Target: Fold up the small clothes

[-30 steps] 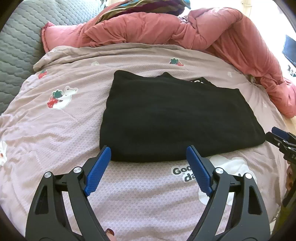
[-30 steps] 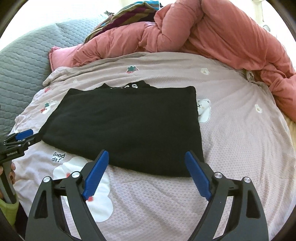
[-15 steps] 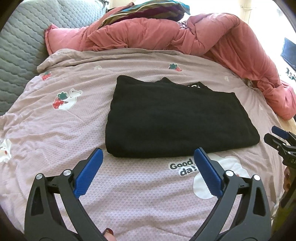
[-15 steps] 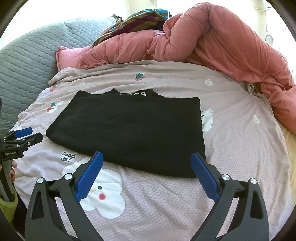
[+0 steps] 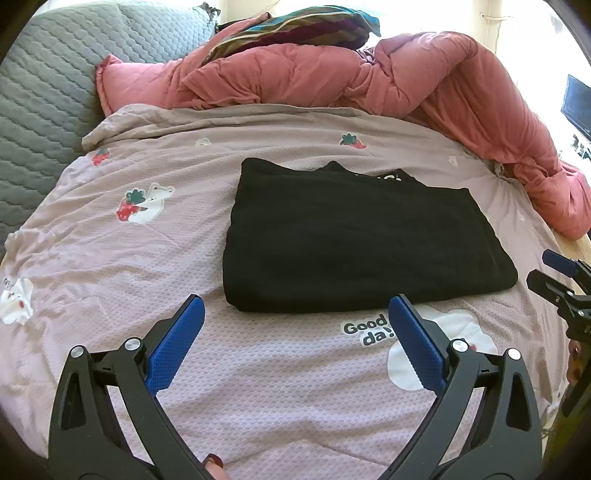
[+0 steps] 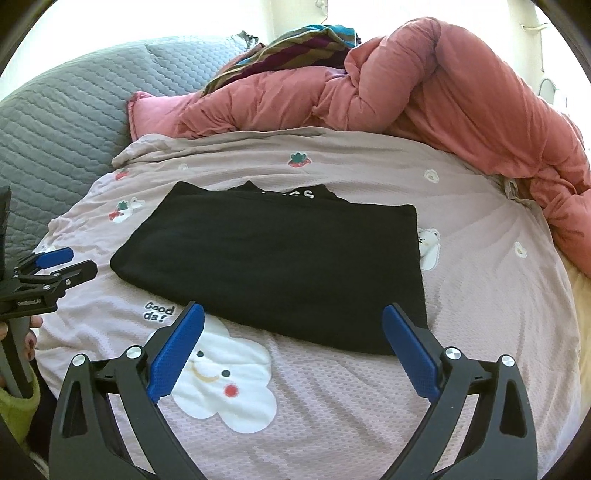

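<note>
A black garment (image 5: 362, 243) (image 6: 280, 258) lies folded into a flat rectangle on the mauve printed bed cover (image 5: 110, 258) (image 6: 480, 295), white lettering showing at its far edge. My left gripper (image 5: 295, 301) hovers open just short of the garment's near left edge, nothing between its blue pads. My right gripper (image 6: 293, 307) stands open over the near right edge, its pads not touching the cloth. Each gripper also shows at the edge of the other's view: the right gripper (image 5: 554, 273) and the left gripper (image 6: 62, 266).
A bunched pink duvet (image 5: 332, 77) (image 6: 443, 103) runs along the far and right sides of the bed. A striped cloth (image 5: 295, 31) lies on top of it. A grey quilted cushion (image 5: 37, 110) fills the left. A person's hand in a green sleeve (image 6: 18, 398) holds the left gripper.
Both grippers' jaws have spread wider and both have drawn back and up from the garment's near edge. The garment lies still.
</note>
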`<state>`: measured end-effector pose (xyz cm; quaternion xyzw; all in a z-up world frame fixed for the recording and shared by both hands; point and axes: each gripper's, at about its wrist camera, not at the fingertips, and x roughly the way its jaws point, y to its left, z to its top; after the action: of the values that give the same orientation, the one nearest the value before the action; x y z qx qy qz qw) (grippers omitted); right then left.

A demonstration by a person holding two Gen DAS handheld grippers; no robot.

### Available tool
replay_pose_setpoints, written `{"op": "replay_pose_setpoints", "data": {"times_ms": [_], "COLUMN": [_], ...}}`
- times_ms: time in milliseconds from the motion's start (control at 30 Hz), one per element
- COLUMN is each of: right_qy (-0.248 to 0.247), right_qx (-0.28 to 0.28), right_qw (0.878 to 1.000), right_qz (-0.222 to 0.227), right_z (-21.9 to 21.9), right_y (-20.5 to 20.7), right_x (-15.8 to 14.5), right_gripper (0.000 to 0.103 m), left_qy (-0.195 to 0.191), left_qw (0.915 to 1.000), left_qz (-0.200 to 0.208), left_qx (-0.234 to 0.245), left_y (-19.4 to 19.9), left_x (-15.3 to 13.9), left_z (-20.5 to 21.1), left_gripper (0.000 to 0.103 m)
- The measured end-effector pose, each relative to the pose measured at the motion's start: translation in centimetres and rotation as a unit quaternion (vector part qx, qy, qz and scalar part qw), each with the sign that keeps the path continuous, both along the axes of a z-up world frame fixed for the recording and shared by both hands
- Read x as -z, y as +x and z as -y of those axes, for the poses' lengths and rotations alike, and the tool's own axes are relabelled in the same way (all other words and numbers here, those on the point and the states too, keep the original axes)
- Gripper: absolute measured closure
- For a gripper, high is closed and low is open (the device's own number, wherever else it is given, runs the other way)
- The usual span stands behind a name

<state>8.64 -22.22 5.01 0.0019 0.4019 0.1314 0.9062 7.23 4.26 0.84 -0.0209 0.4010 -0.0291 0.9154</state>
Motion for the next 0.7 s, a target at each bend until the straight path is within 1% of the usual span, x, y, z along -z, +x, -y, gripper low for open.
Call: {"op": "replay_pose_setpoints", "data": {"times_ms": [33, 433, 700], "right_qy": [0.000, -0.004, -0.009], "right_qx": [-0.001, -0.026, -0.042], "right_qw": [1.000, 1.000, 0.999], "right_qz": [0.001, 0.002, -0.001], "right_z": [-0.1, -2.4, -4.1], "right_y": [-0.1, -0.2, -0.1], "right_x": [0.0, -0.4, -0.1], "right_gripper": [0.005, 0.005, 0.005], "left_qy": [0.000, -0.008, -0.019], "left_qw": [1.0000, 0.9999, 0.9993], "left_qz": [0.001, 0.002, 0.001], "left_qx": [-0.001, -0.015, -0.034], "left_y": [0.0, -0.3, -0.2], "left_x": [0.0, 0.0, 0.4], "left_z": [-0.1, -1.5, -3.3], "left_gripper": [0.010, 0.010, 0.010]}}
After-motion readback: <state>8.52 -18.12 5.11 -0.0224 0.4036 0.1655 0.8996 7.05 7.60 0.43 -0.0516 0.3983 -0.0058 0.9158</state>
